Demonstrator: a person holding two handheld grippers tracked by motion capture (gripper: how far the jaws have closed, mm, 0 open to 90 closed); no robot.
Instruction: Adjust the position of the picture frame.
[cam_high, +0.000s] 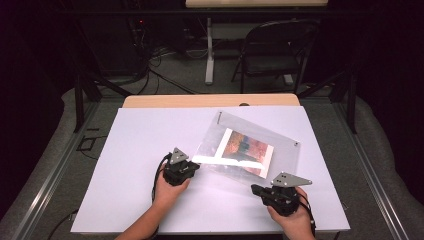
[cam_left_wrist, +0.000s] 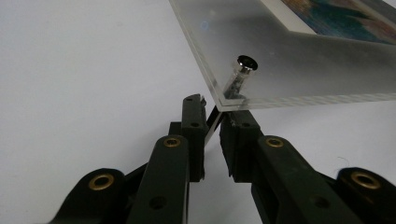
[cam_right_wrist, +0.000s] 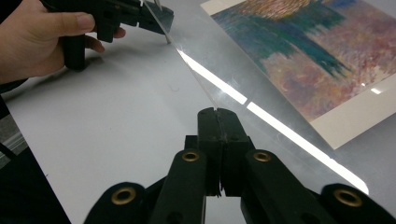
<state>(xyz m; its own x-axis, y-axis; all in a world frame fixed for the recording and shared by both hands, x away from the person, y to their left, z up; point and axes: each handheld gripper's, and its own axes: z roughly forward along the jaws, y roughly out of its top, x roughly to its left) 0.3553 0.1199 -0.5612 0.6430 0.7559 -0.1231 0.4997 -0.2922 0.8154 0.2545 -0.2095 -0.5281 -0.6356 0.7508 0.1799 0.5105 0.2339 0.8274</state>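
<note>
A clear acrylic sheet (cam_high: 287, 155) lies slanted on the white board (cam_high: 140, 150), with a colourful painted print (cam_high: 247, 146) under it. The sheet's near edge is raised off the board. My left gripper (cam_high: 193, 168) is shut on the sheet's near left corner (cam_left_wrist: 219, 95), just below a shiny metal standoff pin (cam_left_wrist: 243, 69). My right gripper (cam_high: 255, 189) is shut on the other end of that near edge (cam_right_wrist: 205, 88). In the right gripper view the print (cam_right_wrist: 308, 51) lies under the glossy sheet, and the left gripper (cam_right_wrist: 152, 14) holds the far corner.
The white board covers a wooden table (cam_high: 210, 100). Beyond the table stand a black folding chair (cam_high: 275, 47) and a white table leg (cam_high: 209, 50), with cables on the floor. A small screw (cam_high: 296, 144) sits in the sheet's right corner.
</note>
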